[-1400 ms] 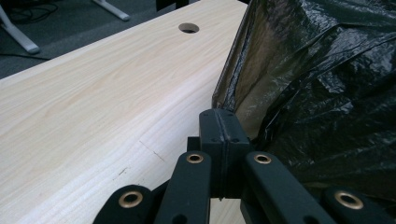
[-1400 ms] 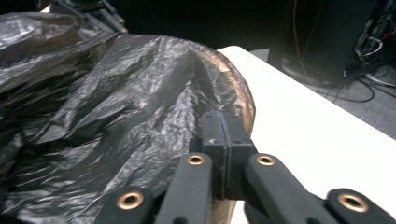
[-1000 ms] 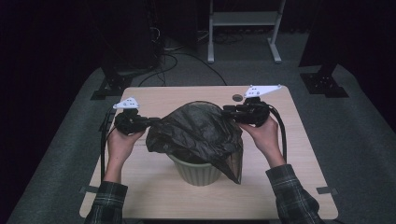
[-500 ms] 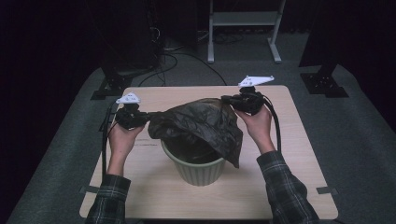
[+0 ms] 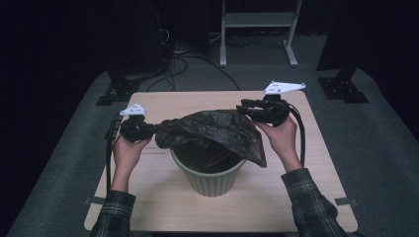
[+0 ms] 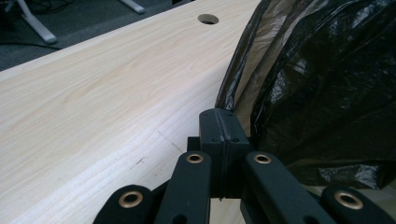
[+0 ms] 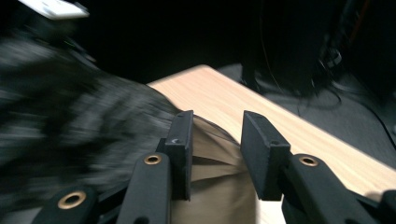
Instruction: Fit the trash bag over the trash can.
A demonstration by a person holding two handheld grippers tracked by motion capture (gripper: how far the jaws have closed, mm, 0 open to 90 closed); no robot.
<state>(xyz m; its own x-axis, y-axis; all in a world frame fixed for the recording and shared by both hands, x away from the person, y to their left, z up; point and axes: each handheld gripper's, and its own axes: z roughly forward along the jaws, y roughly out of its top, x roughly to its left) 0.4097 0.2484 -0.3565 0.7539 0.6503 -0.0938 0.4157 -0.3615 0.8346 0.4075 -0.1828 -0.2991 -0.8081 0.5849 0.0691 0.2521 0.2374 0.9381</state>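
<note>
A black bin bag [image 5: 212,131] is stretched across the mouth of a pale green wastebasket [image 5: 210,177] that stands near the middle of the worktop [image 5: 321,197], the film held up just above the rim with its long axis running left to right between the two hands. The left gripper [image 5: 148,130] has its fingers [image 6: 219,135] pressed flat together on the bag's left edge, as the left gripper view shows plainly. The right gripper [image 5: 247,107] sits at the bag's far right corner; in the right gripper view its fingers [image 7: 180,140] stand parted with the thin film lying between and below them, so they look released rather than clamped. A loose flap of the bag droops down over the basket's right side. The coming move, as I judge it, turns on the rim lying below and inward of both grippers: the edge must go down and outward over it, and the right hand would need to grip again first
</note>
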